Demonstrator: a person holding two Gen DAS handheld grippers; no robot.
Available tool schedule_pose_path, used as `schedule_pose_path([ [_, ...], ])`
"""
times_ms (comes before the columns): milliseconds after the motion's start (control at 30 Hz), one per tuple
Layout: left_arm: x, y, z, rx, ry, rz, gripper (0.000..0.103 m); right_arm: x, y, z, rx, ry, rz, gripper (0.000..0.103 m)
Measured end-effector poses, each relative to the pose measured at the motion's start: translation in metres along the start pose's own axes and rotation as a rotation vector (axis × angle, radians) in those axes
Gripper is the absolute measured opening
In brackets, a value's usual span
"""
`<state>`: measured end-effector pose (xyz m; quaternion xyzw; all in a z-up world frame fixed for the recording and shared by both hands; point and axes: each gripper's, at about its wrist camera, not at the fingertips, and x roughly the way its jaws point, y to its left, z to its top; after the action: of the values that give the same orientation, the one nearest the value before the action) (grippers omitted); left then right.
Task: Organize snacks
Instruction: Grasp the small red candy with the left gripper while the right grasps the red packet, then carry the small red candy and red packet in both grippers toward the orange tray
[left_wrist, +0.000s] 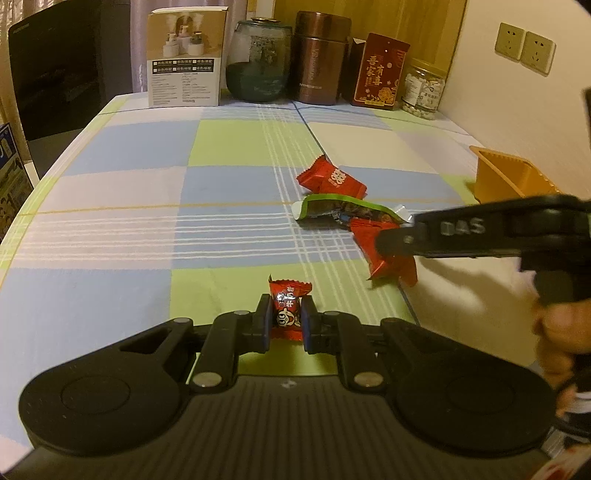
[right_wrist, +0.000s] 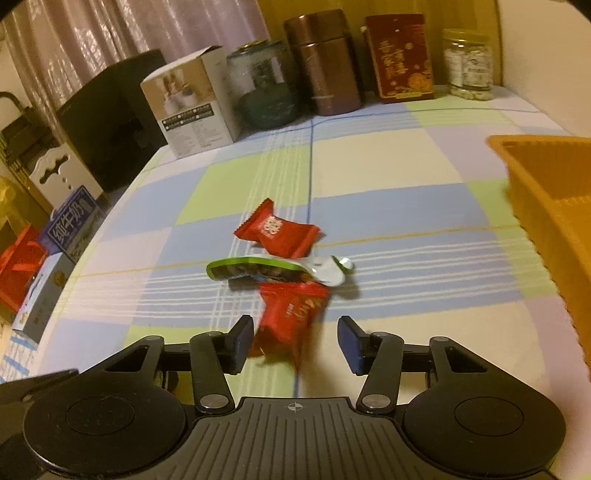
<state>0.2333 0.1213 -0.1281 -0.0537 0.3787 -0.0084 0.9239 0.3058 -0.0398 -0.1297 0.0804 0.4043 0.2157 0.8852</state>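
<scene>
- Now the left tongs (left_wrist: 287, 314) are closed on a small red candy (left_wrist: 288, 308), its wrapper pinched upright between the two pads, with one twisted end poking out ahead of the tips.
- The right tongs (right_wrist: 295, 341) stand wide open around a red snack packet (right_wrist: 291, 314); the packet sits between the pads, nearer the left one, and I cannot tell whether either pad touches it. In the left wrist view it may already be caught on one finger.
- To close well, I judge the right tongs should centre on the packet's thick middle, not its crimped edge, and squeeze gently so the foil does not slide out.
- Just ahead of the right tongs lies a green-edged wrapper (right_wrist: 258, 267), touching the packet; beyond it sits another red packet (right_wrist: 277, 232). Lifting straight up should avoid dragging the green one along.
- The orange basket (right_wrist: 546, 206) stands ahead and to the right of the right tongs, well apart from the pile on the checked tabletop (left_wrist: 129, 221); it looks like the likely drop place.
- The left tongs should hold steady grip pressure meanwhile.
</scene>
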Motion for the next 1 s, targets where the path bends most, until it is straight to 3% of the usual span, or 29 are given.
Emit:
schedule_pose_path([
  [200, 0.001, 0.004, -0.001, -0.025, 0.003, -0.006, 0.014, 0.022, 0.013, 0.004, -0.054, 0.032, -0.055, 0.039],
  [267, 0.001, 0.004, -0.001, -0.029, 0.009, -0.006, 0.014, 0.023, 0.015, 0.003, -0.073, 0.034, -0.066, 0.027],
  [600, -0.020, -0.002, 0.001, -0.052, 0.009, -0.005, 0.014, -0.020, 0.009, -0.012, -0.050, 0.019, -0.045, 0.026],
  [1000, -0.076, -0.026, -0.012, -0.064, 0.012, -0.011, 0.014, -0.099, 0.009, -0.039, -0.009, -0.010, -0.038, 0.026],
])
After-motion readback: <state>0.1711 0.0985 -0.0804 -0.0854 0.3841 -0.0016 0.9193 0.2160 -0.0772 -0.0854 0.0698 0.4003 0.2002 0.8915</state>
